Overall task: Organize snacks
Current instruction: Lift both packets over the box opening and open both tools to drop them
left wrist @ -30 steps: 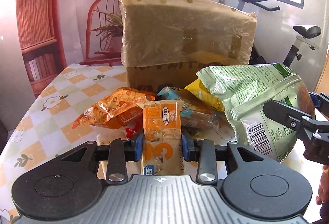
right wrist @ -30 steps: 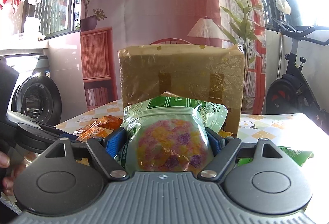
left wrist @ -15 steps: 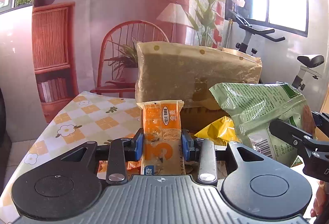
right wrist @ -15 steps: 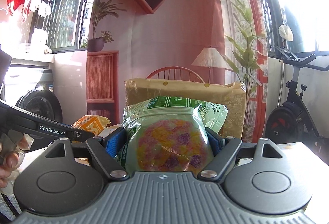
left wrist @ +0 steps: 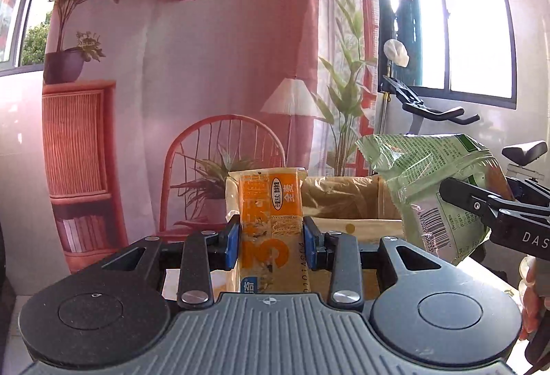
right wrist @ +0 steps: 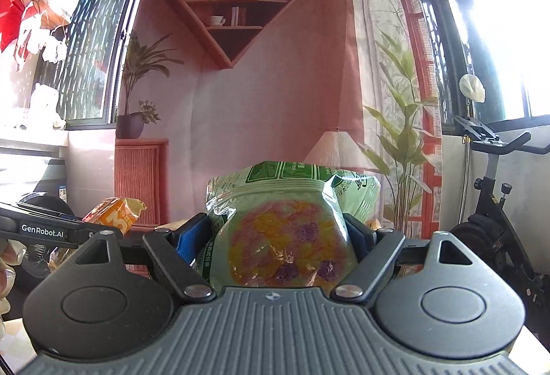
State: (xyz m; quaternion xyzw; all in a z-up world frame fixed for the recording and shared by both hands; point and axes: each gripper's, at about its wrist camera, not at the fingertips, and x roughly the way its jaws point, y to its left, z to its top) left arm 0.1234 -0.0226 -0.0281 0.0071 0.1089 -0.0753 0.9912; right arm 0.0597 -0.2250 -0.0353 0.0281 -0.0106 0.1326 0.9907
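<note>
Behind crinkly orange packet, open cardboard box shows.

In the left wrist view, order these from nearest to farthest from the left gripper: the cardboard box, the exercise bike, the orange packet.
1. Orange packet: held in the left gripper.
2. Cardboard box: just behind the packet.
3. Exercise bike: far right, by the window.

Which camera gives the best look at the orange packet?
The left wrist view: the orange packet stands upright and central between the left fingers, its print readable. The right wrist view shows only its top end, at the left edge.
</note>
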